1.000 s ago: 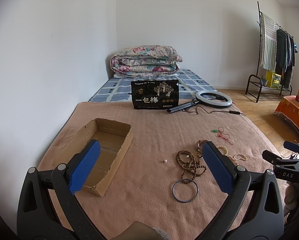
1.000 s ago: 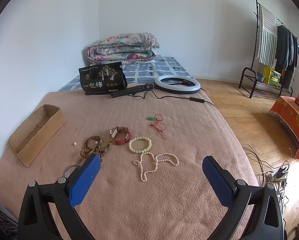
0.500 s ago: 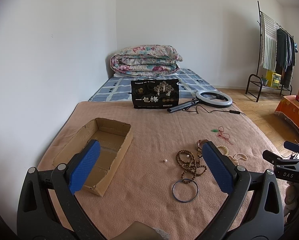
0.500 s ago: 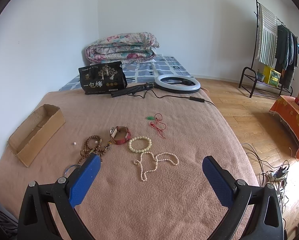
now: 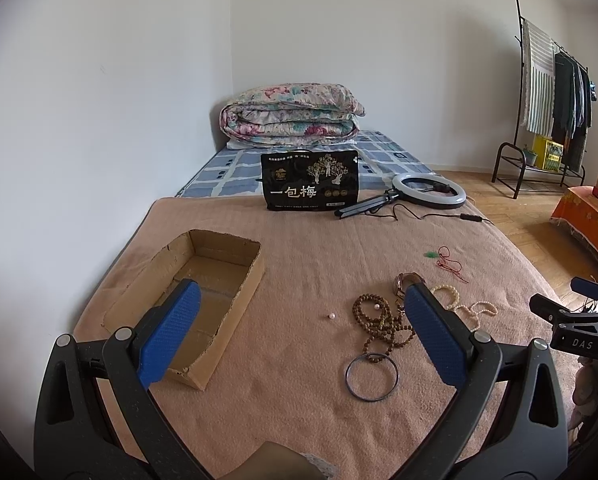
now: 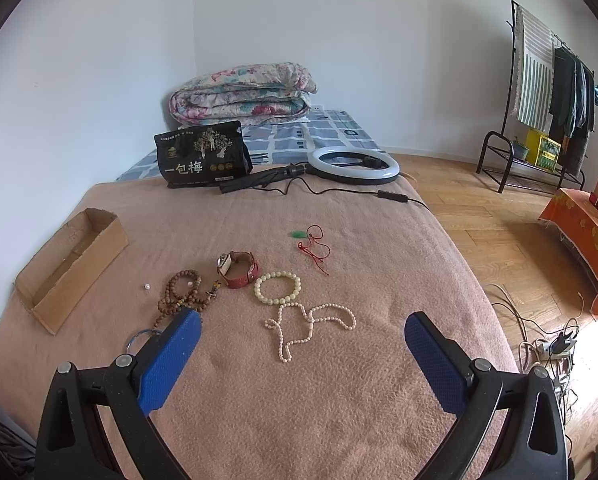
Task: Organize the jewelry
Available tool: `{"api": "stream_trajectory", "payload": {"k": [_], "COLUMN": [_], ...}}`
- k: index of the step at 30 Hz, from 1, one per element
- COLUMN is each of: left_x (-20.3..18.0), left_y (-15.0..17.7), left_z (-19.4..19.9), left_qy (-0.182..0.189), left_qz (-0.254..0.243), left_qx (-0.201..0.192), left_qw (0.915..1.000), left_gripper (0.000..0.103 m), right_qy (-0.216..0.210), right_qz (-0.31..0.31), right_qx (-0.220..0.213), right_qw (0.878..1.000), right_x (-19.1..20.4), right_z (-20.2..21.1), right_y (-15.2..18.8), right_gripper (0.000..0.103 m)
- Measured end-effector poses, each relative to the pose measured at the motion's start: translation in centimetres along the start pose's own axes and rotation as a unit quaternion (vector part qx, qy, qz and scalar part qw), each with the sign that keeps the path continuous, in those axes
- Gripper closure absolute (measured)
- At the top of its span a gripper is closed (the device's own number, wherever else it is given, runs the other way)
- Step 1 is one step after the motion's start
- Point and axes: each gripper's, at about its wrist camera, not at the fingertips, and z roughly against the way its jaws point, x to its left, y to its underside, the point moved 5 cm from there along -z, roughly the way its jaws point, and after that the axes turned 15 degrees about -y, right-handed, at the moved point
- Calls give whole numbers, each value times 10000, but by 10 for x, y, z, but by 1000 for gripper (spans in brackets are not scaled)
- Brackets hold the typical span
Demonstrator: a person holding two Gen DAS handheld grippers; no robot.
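Note:
Jewelry lies on a tan blanket: a brown wooden bead string, a red-strap watch, a pale bead bracelet, a pearl necklace, a red cord with a green pendant, a metal bangle and a loose pearl. An open cardboard box lies to the left. My left gripper is open and empty, held above the blanket between box and beads. My right gripper is open and empty, just short of the pearl necklace.
A black snack bag, a ring light with its cable and a folded quilt lie farther back on the bed. To the right are wooden floor, a clothes rack, an orange-covered bench and a power strip with cables.

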Motion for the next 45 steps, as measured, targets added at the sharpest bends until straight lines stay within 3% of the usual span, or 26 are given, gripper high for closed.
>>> {"api": "stream_trajectory", "payload": {"k": [6,17,24,31,41,45], "left_x": [-7,-28,-51,-81,-108,-113], "left_y": [9,39,72,93,119,126], "left_z": [-13,-48,-77,-87,-116,-127], "left_qy": [92,307,866,1222,1042,832], "left_qz": [-54,-432,-605,-827,-1158,-1326], "left_qx": [225,919,1737,2096,2576,2613], "left_qw": [9997,9944,9791,9666,9536,9525], "left_gripper": [0,0,1,1,1,1], "right_qy": [-25,2,-338,-415,-582,-756], "right_qz": [179,296,-111,15,-67,-108], "right_qx": [104,670,1316,1705,1916,2017], "right_qw": [9998,9973,9907,9845,9797,9765], "right_x": [-1,-26,-48,-61,-73,-70], "right_z": [-7,-43,-82,-112,-131,-138], "right_y": [-2,-11,3,16,25,27], "right_gripper": [0,0,0,0,0,0]}}
